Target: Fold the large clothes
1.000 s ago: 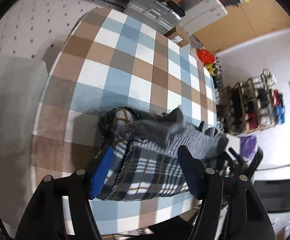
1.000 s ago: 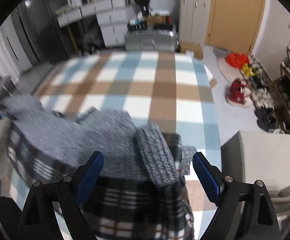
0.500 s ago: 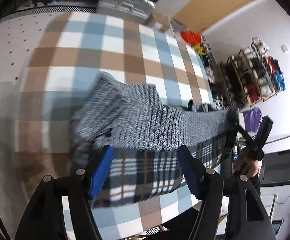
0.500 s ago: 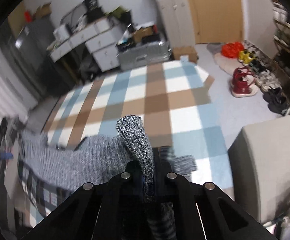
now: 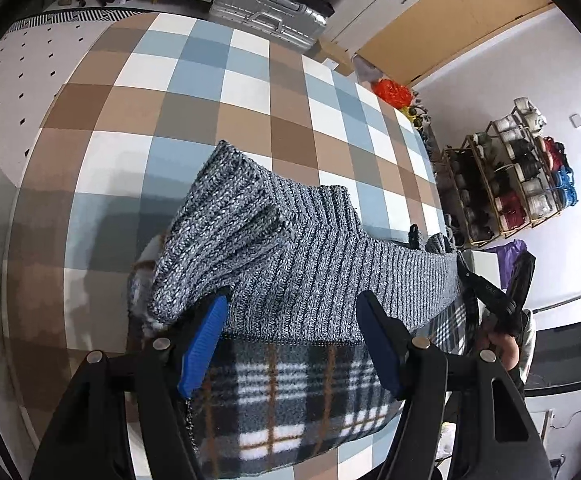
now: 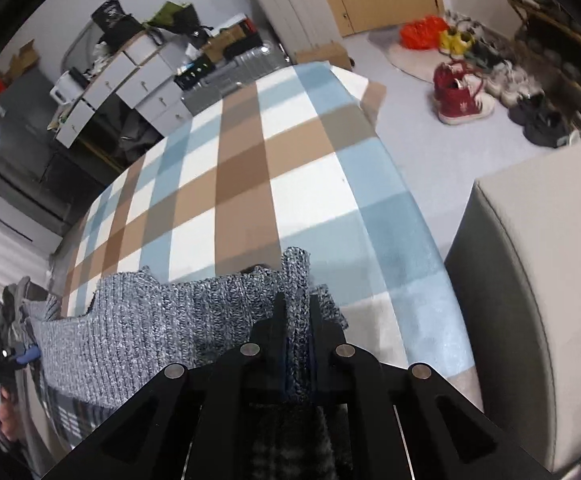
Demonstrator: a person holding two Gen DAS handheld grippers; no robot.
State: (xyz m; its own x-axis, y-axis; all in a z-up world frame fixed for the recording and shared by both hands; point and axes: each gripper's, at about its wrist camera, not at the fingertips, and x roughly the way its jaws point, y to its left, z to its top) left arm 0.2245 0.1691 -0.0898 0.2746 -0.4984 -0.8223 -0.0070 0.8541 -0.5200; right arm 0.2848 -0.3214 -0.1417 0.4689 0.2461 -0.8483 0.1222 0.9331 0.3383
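A grey knit sweater [image 5: 290,248] lies stretched over a dark plaid garment [image 5: 290,392] on the checked table [image 5: 210,100]. My left gripper [image 5: 292,300] is open, its blue pads [image 5: 204,340] wide apart over the sweater's flat near hem and the plaid cloth. My right gripper [image 6: 296,304] is shut on a narrow end of the sweater [image 6: 150,320], which sticks up between its fingers. In the left wrist view the right gripper [image 5: 434,240] pulls that end out at the right, with a hand [image 5: 502,352] behind it. The left gripper [image 6: 18,356] shows at the sweater's far left end.
A silver suitcase [image 5: 266,4] and white drawers [image 6: 130,76] stand beyond the table's far end. To the right are a shoe rack [image 5: 510,184], shoes on the floor [image 6: 462,96] and a pale grey box-shaped seat [image 6: 530,280] close to the table's corner.
The right gripper went from open to shut on the sweater's end and drew it out to the right. The crumpled sweater is now stretched. The left gripper sank toward the hem, gap unchanged.
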